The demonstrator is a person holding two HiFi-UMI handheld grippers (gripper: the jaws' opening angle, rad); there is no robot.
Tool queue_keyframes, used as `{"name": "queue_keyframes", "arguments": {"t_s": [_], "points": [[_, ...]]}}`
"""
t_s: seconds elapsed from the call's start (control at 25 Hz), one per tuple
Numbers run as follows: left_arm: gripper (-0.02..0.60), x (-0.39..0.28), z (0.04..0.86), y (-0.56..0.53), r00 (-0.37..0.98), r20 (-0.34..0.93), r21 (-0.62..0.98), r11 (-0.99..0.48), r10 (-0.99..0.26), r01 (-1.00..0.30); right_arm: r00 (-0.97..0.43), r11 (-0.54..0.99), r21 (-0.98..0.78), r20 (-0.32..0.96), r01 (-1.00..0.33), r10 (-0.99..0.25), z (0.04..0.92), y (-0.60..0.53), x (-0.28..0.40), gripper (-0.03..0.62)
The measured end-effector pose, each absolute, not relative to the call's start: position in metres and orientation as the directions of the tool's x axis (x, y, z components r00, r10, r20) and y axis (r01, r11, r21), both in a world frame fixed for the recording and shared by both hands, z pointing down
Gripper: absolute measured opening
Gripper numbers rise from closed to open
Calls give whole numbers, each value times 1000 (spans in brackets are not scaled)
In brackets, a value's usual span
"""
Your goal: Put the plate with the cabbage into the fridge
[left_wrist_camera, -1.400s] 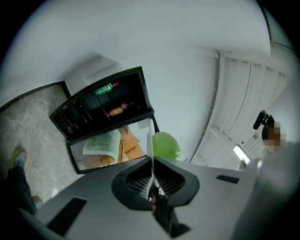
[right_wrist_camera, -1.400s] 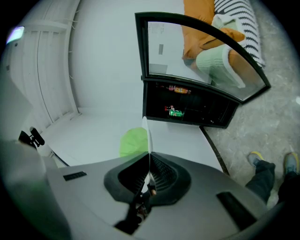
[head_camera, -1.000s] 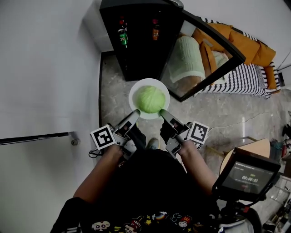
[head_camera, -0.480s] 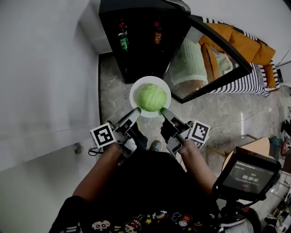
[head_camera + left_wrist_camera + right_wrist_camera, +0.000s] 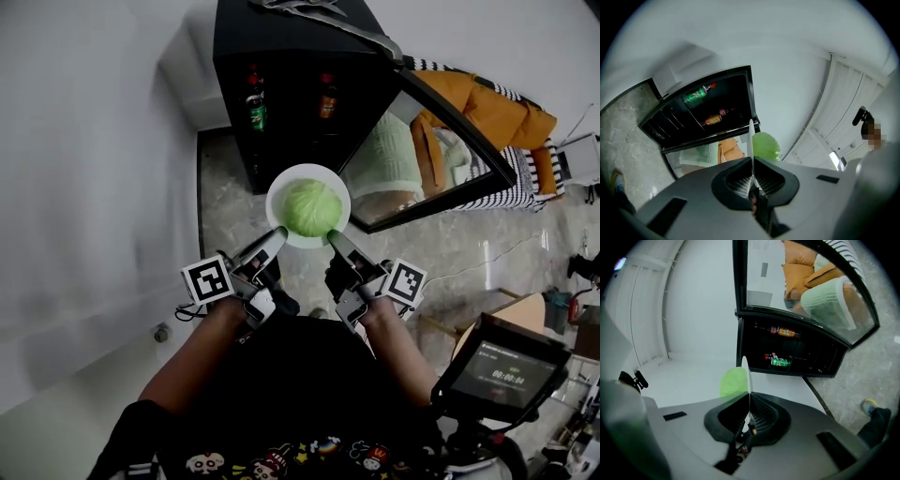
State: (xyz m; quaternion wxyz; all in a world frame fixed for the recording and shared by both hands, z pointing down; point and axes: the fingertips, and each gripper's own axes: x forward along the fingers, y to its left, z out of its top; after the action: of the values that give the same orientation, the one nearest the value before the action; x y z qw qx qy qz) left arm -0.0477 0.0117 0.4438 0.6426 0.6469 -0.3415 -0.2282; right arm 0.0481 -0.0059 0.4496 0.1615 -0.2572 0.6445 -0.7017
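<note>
A white plate (image 5: pixel 277 184) carrying a green cabbage (image 5: pixel 311 207) hangs in the air just in front of the open black fridge (image 5: pixel 281 56). My left gripper (image 5: pixel 278 232) is shut on the plate's near-left rim, and my right gripper (image 5: pixel 333 235) is shut on its near-right rim. In the left gripper view the plate (image 5: pixel 750 136) shows edge-on between the jaws with the cabbage (image 5: pixel 765 145) beyond. The right gripper view shows the same: the plate (image 5: pixel 746 373) edge-on, the cabbage (image 5: pixel 733 381) to its left.
The fridge's glass door (image 5: pixel 436 150) stands swung open to the right. Bottles and a green can (image 5: pixel 255 112) sit on the fridge shelves. A striped sofa with orange cushions (image 5: pixel 497 112) lies beyond the door. A device with a screen (image 5: pixel 492 366) is at lower right.
The plate with the cabbage has moved slightly forward toward the fridge opening, held by both grippers. The person has stepped closer to the fridge.
</note>
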Motion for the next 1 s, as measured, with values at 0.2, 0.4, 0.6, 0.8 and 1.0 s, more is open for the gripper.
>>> {"name": "queue_keyframes", "arguments": {"t_s": [0.2, 0.4, 0.6, 0.8, 1.0], "points": [[16, -46, 446, 10, 663, 140, 989, 80, -736, -121, -814, -114, -987, 155, -110, -559, 452, -7, 50, 15], [17, -46, 447, 10, 658, 120, 993, 81, -743, -90, -817, -108, -987, 157, -116, -555, 452, -7, 50, 14], [15, -46, 445, 11, 658, 114, 993, 68, -744, -96, -822, -105, -988, 154, -115, -549, 452, -5, 50, 15], [15, -46, 452, 11, 669, 113, 994, 79, -734, -81, -814, -114, -985, 171, -129, -555, 454, -5, 50, 15], [15, -47, 443, 10, 671, 25, 994, -54, -741, -97, -828, 24, -993, 83, -116, -555, 446, -6, 50, 15]]}}
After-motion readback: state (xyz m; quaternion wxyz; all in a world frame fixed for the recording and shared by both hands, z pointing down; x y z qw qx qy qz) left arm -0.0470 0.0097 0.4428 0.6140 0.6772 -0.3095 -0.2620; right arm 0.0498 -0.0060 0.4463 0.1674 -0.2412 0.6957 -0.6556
